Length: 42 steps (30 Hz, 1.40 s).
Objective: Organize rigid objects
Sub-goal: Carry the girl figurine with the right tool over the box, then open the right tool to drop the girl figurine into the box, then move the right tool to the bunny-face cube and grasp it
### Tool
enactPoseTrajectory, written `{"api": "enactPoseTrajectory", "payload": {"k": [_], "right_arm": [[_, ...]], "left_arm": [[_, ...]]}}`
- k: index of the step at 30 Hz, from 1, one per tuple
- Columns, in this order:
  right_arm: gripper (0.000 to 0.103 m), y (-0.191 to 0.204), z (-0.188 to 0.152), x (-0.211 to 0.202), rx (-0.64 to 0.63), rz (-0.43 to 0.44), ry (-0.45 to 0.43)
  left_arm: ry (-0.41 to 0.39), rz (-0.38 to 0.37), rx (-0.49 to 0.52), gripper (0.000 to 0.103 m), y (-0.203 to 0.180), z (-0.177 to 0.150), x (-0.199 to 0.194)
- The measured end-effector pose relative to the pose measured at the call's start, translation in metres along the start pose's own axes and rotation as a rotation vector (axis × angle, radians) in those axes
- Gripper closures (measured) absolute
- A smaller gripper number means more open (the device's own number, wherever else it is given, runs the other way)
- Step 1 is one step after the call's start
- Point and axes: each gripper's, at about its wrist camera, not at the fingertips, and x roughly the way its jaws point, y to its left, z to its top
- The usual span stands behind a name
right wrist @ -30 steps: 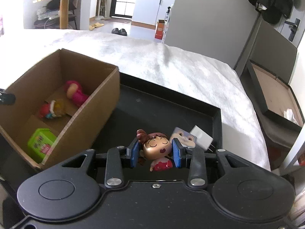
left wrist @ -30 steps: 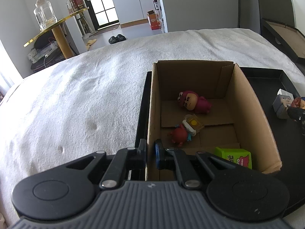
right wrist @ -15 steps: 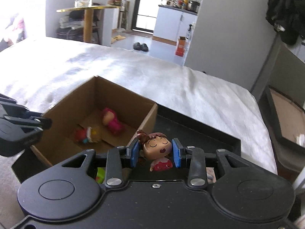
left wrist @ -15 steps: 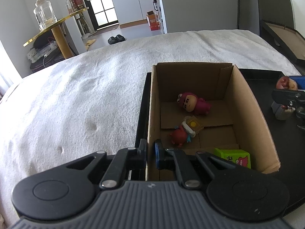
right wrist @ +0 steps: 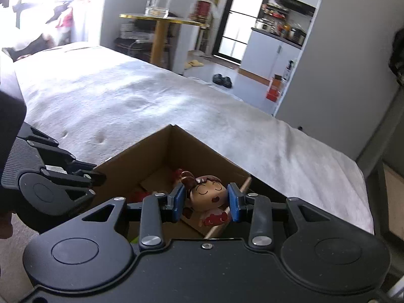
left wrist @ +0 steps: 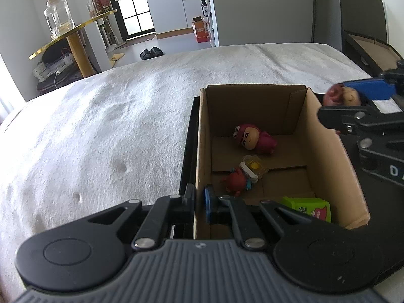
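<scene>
My right gripper (right wrist: pixel 205 199) is clenched on a small doll with brown hair buns and closed eyes (right wrist: pixel 207 195), its blue pads (right wrist: pixel 178 200) pressed against either side of the doll's head, holding it in the air just above the near right rim of an open cardboard box (right wrist: pixel 161 149). From the left wrist view the same doll (left wrist: pixel 341 97) appears at the far right corner of the box (left wrist: pixel 325 151), gripped from the side. My left gripper (left wrist: pixel 199 200) pinches the box's left wall, one finger outside and the blue pad (left wrist: pixel 208 203) inside, jaws drawn tight on the cardboard. Inside the box lie three items: a figure in a magenta hooded suit (left wrist: pixel 253 139) on its side toward the back, a red figure with a yellow-and-white piece (left wrist: pixel 243 178) near the middle, and a bright green block with a pink cartoon face (left wrist: pixel 309 207) at the near right corner. The box sits in a black tray (left wrist: pixel 188 149) on a bed covered with a white textured blanket (left wrist: pixel 106 126). Beyond the bed stands a gold-topped side table (left wrist: pixel 75 29) carrying a clear glass jar (left wrist: pixel 58 20), with a pair of dark slippers (left wrist: pixel 151 51) on the floor behind.
</scene>
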Motion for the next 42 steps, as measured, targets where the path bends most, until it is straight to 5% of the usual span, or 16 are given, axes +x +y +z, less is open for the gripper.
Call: {"api": "enactPoseTrajectory", "payload": {"k": [7, 10, 12, 26, 42], "right_arm": [[0.066, 0.011, 0.010, 0.001, -0.064, 0.057, -0.023], [0.045, 0.019, 0.010, 0.006, -0.088, -0.002, -0.006], [0.041, 0.020, 0.007, 0.003, -0.086, -0.029, -0.021], [0.041, -0.030, -0.046, -0.015, 0.134, -0.046, 0.029], [0.041, -0.093, -0.094, -0.014, 0.347, -0.174, 0.063]], "left_arm": [[0.009, -0.002, -0.012, 0.096, 0.000, 0.002, 0.000], [0.015, 0.007, -0.008, 0.096, 0.000, 0.005, -0.001], [0.019, 0.019, -0.007, 0.097, -0.002, 0.008, -0.001], [0.075, 0.071, 0.099, 0.097, -0.013, 0.021, 0.004], [0.211, 0.134, 0.129, 0.097, -0.025, 0.038, 0.013]]}}
